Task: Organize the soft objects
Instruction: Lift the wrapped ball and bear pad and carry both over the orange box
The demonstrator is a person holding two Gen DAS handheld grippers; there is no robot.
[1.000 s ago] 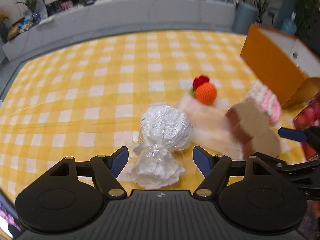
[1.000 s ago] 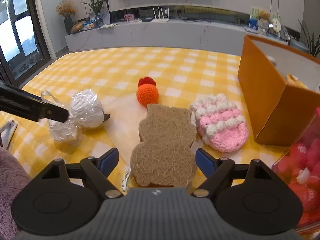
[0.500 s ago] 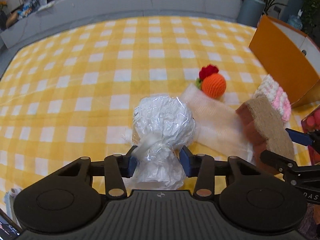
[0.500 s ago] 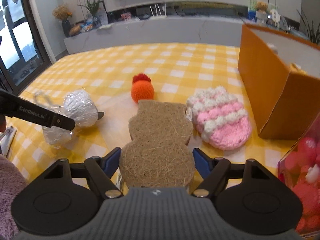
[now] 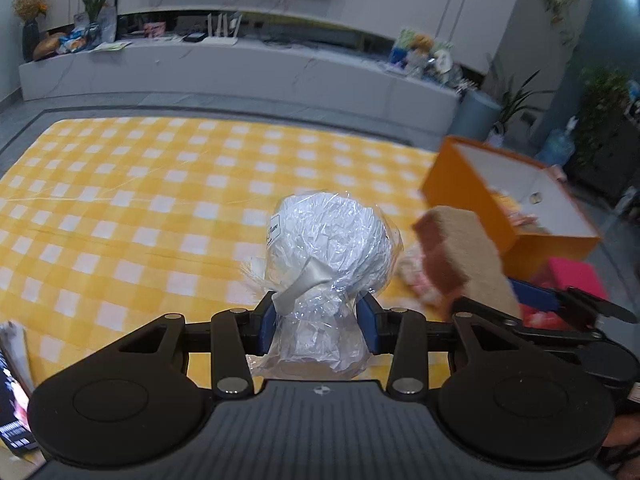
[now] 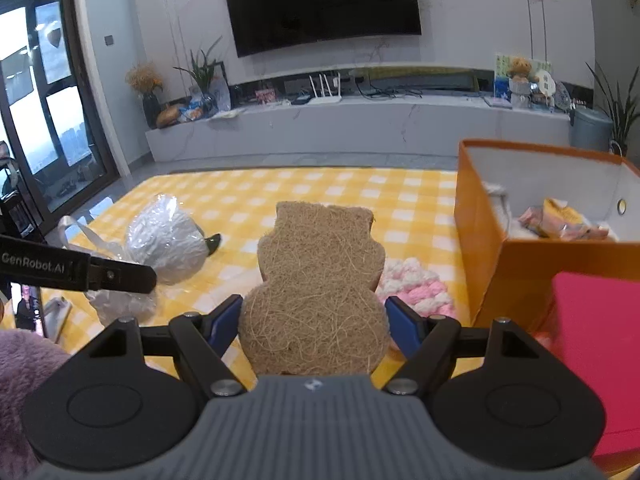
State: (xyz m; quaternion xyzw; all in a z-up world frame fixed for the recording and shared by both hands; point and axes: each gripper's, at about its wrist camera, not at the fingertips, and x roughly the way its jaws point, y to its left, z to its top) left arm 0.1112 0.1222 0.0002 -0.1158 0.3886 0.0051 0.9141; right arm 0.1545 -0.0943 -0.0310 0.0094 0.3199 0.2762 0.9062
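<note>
The left gripper point(image 5: 318, 326) pinches the neck of a white ball wrapped in clear plastic point(image 5: 328, 240), lifted above the yellow checked cloth point(image 5: 160, 208). At 3 o'clock, the right gripper point(image 6: 314, 326) clamps a bear-shaped fibre sponge point(image 6: 316, 280). At 2 o'clock stands an open orange box point(image 6: 476, 216).

Each gripper, the left gripper point(image 5: 318, 326) and the right gripper point(image 6: 314, 326), has a ribbed grey housing flanked by two round black discs, with black linkage arms pinned by silver screws. Blue pads point(image 6: 402, 324) tip the fingers. Beside the ribbed housing in the right view, the left gripper's black arm reads "GenRobot.AI" in white.
</note>
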